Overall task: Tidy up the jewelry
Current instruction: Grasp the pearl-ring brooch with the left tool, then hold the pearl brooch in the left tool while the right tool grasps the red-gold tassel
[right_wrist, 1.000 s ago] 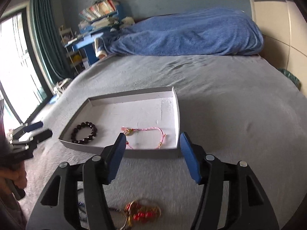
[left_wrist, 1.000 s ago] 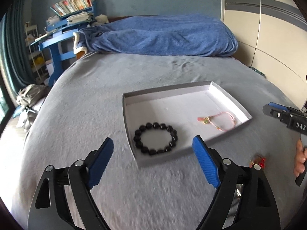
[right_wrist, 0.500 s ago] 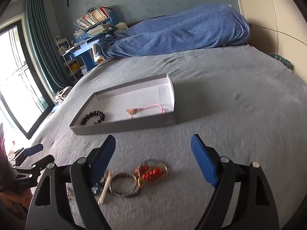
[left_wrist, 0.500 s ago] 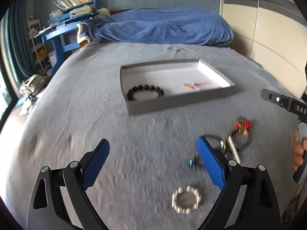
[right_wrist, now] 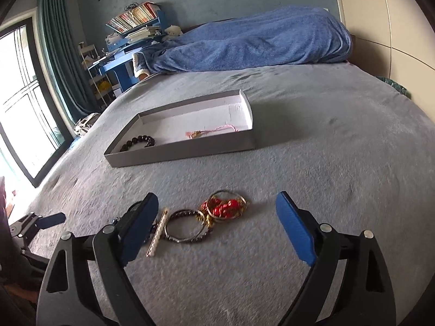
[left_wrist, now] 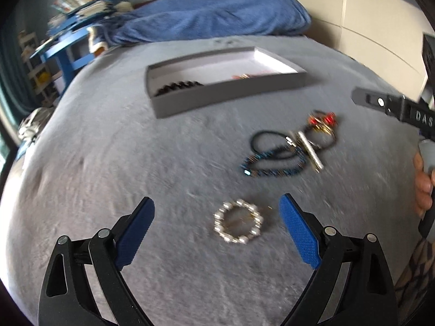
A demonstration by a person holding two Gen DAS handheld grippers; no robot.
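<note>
with our left gripper [left_wrist: 216,231] wide open and empty, we should settle squarely over the pearly beaded bracelet [left_wrist: 238,222], while our right gripper [right_wrist: 217,224], its jaws just opening with nothing between them, waits empty above the red-charmed gold bangle [right_wrist: 227,205].

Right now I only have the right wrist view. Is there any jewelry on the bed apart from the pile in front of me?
Observer: Yes. A pearl bracelet lies by itself on the grey blanket, away from the pile.
Operator: Where is the left claw relative to it?
Observer: The left claw is open around it. Its jaws have just been opening, and the bracelet lies between them with neither pad touching it.
Operator: Part of the pile is blocked in my view. What's there?
Observer: A blue beaded bracelet lies looped beside a black cord, and one end runs under the silver bar.
</note>
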